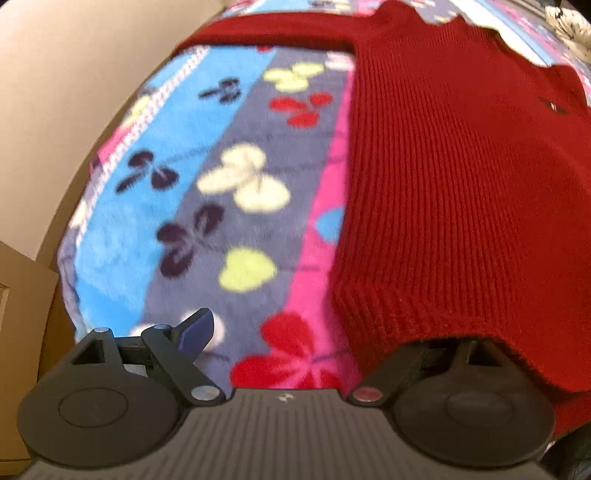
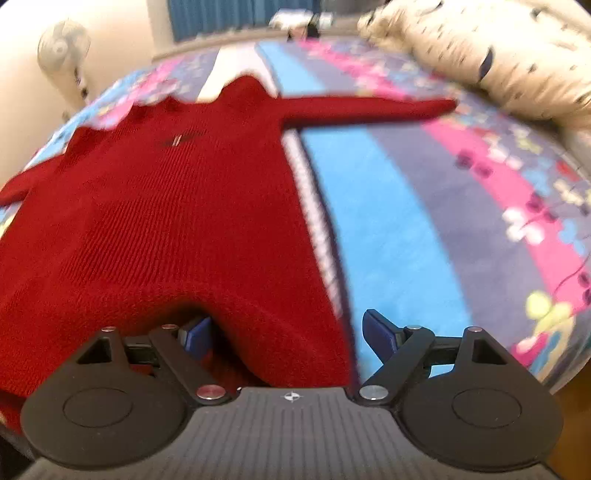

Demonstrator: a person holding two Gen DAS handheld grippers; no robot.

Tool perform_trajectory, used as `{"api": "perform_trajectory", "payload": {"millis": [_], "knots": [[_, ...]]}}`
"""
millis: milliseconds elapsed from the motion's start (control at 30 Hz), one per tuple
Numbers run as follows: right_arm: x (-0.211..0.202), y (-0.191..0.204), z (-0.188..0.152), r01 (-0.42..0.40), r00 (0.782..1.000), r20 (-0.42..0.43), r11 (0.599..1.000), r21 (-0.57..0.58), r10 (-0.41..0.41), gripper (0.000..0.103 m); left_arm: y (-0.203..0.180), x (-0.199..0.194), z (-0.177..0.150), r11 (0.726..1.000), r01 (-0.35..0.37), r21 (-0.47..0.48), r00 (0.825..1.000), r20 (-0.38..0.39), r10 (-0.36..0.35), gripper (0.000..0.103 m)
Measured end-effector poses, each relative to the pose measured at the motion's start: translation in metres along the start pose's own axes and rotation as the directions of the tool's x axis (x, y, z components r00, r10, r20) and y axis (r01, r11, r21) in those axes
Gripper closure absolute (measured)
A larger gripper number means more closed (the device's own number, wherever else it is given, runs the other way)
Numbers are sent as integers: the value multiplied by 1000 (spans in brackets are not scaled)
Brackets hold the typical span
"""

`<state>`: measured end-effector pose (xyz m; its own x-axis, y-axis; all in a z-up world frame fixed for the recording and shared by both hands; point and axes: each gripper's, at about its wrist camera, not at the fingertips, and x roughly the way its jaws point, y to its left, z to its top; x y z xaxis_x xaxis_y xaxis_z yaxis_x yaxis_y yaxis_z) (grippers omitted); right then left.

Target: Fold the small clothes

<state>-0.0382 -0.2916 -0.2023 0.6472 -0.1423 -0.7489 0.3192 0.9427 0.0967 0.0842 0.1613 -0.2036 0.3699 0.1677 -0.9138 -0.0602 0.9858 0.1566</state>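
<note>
I have the red sweater spread flat on the patterned blanket, sleeves out to either side, so every edge is reachable for folding. My left gripper and right gripper each straddle a near hem corner, jaws spread wide, gripping nothing yet: hem over one finger, the other on blanket.

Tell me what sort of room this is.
Most likely a bedroom. The red sweater lies spread on a bed covered with a bright butterfly-patterned blanket, a spotted pillow sits at the far end, and a standing fan and blue curtains show beyond it.
</note>
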Motion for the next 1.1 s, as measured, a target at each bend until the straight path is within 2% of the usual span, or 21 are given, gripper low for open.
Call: {"api": "perform_trajectory", "payload": {"millis": [67,200,267,333,367,400,433,467,500,567,633,733,800,867,933,1067,1100], "knots": [[2,-7,0,28,1000,-5,1000,13,-28,19,-3,2,-5,1000,-8,2,1000,7,8,13],[28,-30,-7,103,988,-120,994,49,-96,19,-7,0,-8,1000,-7,-13,1000,11,7,12],[41,-49,-13,78,982,-181,984,159,-49,17,-8,-2,-9,1000,18,-18,1000,5,-17,12],[40,-56,-14,46,986,-166,978,204,-11,17,-10,-4,-10,999,30,-14,1000,5,-30,12],[39,-55,-13,38,986,-165,980,194,-6,25,-11,-4,-10,999,32,-13,999,4,-32,13],[37,-52,-13,25,988,-156,985,171,2,43,-13,-5,-10,999,35,-11,999,2,-35,24],[34,-47,-13,-7,989,-148,989,145,29,59,-15,-8,-9,999,52,-4,999,1,-52,62],[33,-43,-12,-69,985,-151,990,125,88,95,-19,-10,-8,996,83,13,997,-6,-83,89],[34,-38,-11,-115,974,-183,986,122,137,94,-24,-13,-7,995,91,30,996,-17,-90,99],[31,-27,-7,-102,973,-201,994,45,109,95,-34,-25,-7,998,15,61,1000,22,-16,99],[23,-22,0,-64,979,-197,998,-17,59,95,-34,-41,-7,995,-28,98,998,63,22,99],[-12,-27,21,13,993,-117,993,-117,-27,96,-17,-71,-8,986,-62,152,990,133,42,99],[-45,-27,31,25,998,-51,979,-203,-36,96,-7,-84,-10,980,-68,186,987,158,39,99],[-69,-23,37,9,999,-29,964,-264,-17,96,-4,-75,-15,969,-105,222,985,158,71,99],[-64,-17,30,24,998,-42,946,-325,-40,96,-6,-51,-20,958,-126,256,988,119,98,98],[-8,-12,-9,30,976,-190,924,-382,-111,96,-26,-22,-31,925,-161,343,987,74,145,98],[-4,-11,-18,16,971,-215,924,-382,-105,95,-29,-25,-33,919,-170,357,985,84,149,92]]}}
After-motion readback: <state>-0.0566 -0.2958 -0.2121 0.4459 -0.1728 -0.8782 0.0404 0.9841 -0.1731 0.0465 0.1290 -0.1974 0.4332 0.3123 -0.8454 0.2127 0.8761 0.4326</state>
